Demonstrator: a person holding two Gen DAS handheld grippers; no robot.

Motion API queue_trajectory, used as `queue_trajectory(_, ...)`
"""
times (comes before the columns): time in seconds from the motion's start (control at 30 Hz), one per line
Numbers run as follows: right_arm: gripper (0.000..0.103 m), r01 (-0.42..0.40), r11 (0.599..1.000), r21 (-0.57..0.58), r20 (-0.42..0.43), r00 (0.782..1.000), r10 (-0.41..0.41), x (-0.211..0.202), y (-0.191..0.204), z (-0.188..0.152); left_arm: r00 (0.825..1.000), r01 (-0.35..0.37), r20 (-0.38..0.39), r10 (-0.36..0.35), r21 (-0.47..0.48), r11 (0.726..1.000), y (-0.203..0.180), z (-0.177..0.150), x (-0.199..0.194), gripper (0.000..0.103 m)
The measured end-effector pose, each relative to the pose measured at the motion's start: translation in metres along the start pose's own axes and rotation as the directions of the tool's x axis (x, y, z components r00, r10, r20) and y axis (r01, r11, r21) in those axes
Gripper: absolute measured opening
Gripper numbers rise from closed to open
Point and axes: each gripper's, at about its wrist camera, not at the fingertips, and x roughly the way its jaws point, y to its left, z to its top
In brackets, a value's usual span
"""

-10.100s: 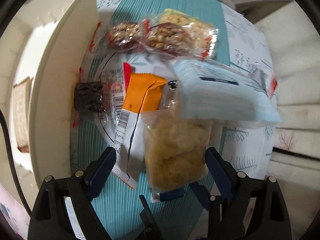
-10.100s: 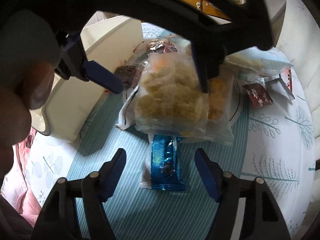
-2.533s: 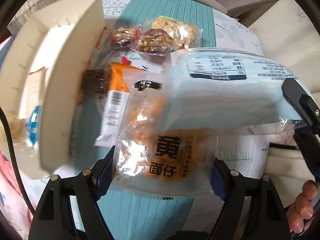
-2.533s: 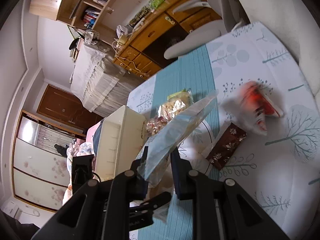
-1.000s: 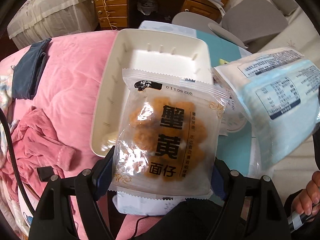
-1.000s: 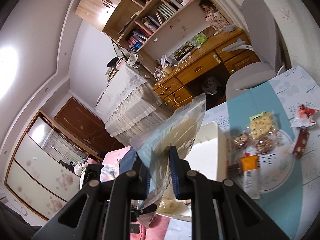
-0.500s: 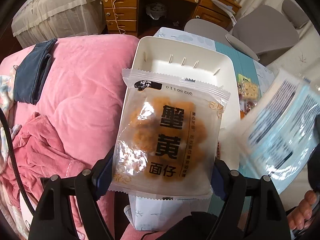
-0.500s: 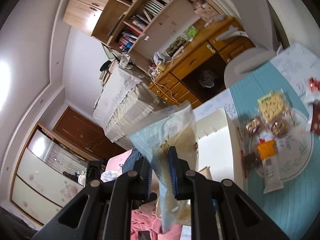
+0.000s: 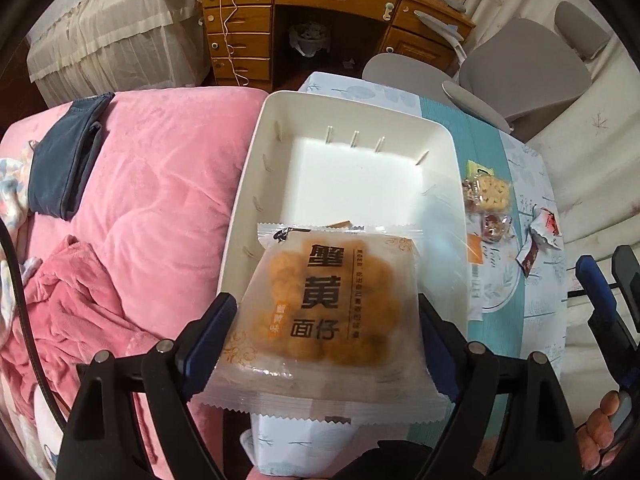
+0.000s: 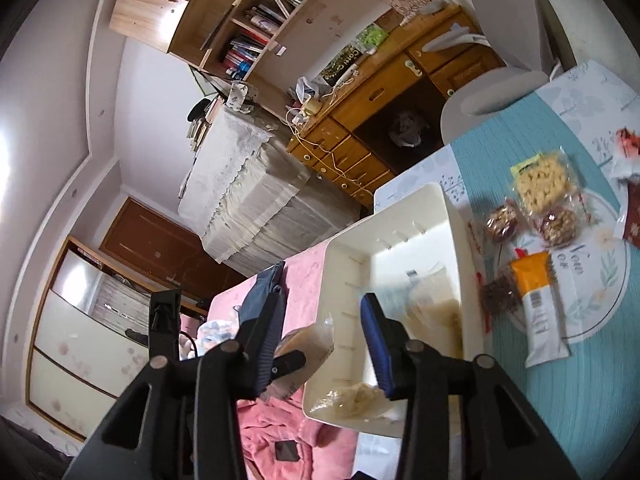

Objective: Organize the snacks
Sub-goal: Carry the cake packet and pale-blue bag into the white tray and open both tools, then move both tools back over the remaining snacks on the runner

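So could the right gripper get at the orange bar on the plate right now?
Probably yes: the right gripper is open and empty, and the orange bar lies uncovered on the plate, beside the bin.

Big dark characters run down the front of the clear plastic snack packet of orange-brown puffs (image 9: 328, 300): "蟹黄", and under them "面仔". A smaller orange line beside them and a thin column of print at the right are too small to read. Over on the white round plate with a leaf pattern (image 10: 600, 280), there's looping script that looks like "Vous"-something; it can't be made out for sure. On the wooden desk, a dark box with gold lettering (image 10: 344, 60) shows curly words, too small to read. The orange-and-white wrapped bar (image 10: 538, 308) carries print that's illegible.
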Motion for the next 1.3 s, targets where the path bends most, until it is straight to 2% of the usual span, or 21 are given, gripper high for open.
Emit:
queue_trajectory(0.17,0.049,0.009,1.0,0.003,-0.016,1.0,-0.009,-0.013,-0.011,0.004,1.0,-0.022,0.02,0.023,-0.028,0.999,-0.011,-0.004,-0.004,0.087)
queue_trajectory(0.33,0.052,0.031,0.999,-0.014,-0.031,0.999,-0.031,-0.032,-0.022,0.009,0.996,-0.044,0.079,0.047,-0.042,0.998,-0.027,-0.002,-0.015,0.088)
queue_trajectory(0.5,0.052,0.056,0.998,-0.019,-0.038,0.998,-0.057,-0.053,-0.038,0.018,0.993,-0.017,0.118,0.025,-0.062,0.998,-0.05,0.0,-0.026,0.089)
queue_trajectory(0.63,0.053,0.089,0.996,-0.027,-0.041,0.995,-0.09,-0.074,-0.055,0.027,0.99,-0.02,0.142,0.026,-0.045,0.999,-0.083,-0.002,-0.026,0.089)
queue_trajectory(1.07,0.071,0.171,0.985,-0.022,-0.044,0.984,-0.172,-0.13,-0.116,0.057,0.991,0.03,0.13,-0.031,0.006,1.0,-0.189,-0.014,-0.006,0.089)
queue_trajectory(1.3,0.08,0.265,0.962,-0.06,-0.063,0.961,-0.268,-0.146,-0.145,0.078,0.988,0.055,0.14,-0.059,0.034,0.998,-0.236,-0.024,0.005,0.089)
